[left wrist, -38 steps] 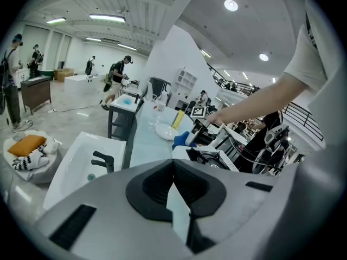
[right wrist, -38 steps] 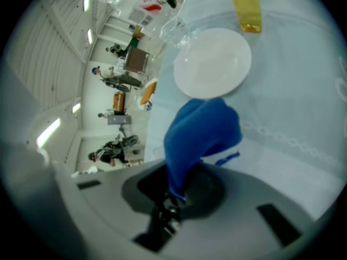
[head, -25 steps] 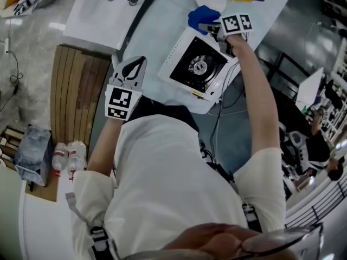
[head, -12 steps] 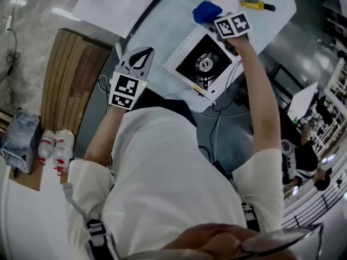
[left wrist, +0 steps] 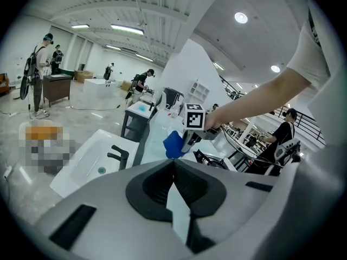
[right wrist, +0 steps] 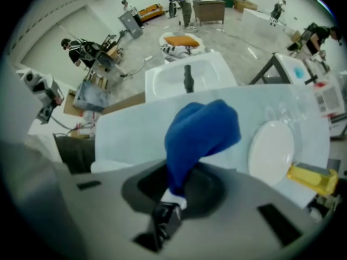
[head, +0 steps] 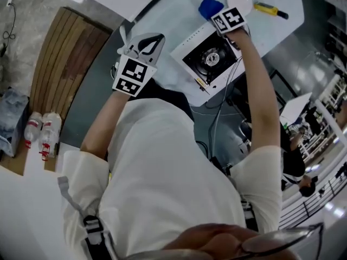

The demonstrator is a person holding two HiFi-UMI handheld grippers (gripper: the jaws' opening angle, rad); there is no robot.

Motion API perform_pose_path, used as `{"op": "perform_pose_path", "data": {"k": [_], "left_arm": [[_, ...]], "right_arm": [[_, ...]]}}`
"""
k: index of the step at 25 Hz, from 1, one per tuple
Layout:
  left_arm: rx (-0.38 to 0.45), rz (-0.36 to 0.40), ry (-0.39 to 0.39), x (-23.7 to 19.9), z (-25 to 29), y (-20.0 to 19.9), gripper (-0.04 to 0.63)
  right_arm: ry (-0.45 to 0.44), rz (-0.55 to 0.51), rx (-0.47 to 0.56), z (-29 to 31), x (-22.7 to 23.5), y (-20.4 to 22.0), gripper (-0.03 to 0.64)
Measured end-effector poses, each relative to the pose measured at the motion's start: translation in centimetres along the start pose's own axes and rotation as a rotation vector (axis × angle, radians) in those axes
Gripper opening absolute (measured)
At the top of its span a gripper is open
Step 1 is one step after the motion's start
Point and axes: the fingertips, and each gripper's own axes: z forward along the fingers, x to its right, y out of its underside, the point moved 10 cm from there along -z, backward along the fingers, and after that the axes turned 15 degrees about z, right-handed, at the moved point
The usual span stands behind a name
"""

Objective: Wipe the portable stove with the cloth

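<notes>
Since a second ago the head view has slid, and both grippers now sit higher in it. The right hand-held gripper remains at the far corner of the stove, its jaws clamped on the blue cloth. The cloth bunches just past that corner, over the table, so the wipe probably hasn't reached the top yet. The left hand-held gripper, jaws together and empty, hovers left of the stove. I can't tell whether the cloth touches the stove, and the arm hides the stove's right edge.

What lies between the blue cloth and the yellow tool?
A round white plate lies on the table between the blue cloth and the yellow tool. The right gripper view shows it most clearly.
</notes>
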Motion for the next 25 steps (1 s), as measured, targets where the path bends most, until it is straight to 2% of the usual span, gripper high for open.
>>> {"op": "perform_pose_path", "data": {"k": [8,14,25], "left_arm": [[-0.015,-0.023,-0.015,0.8,-1.1,1.6,0.031],[-0.035,-0.031,-0.014,1.0,-2.0,2.8,0.031],[-0.048,-0.021,-0.021,1.1,-3.3,3.2,0.031]], "right_arm": [[-0.047,0.011,-0.078,0.8,-1.8,0.5,0.066],[-0.122,0.056,-0.114,2.2,-5.1,1.4,0.066],[-0.182,0.047,-0.172,3.9,-10.1,2.7,0.066]]}}
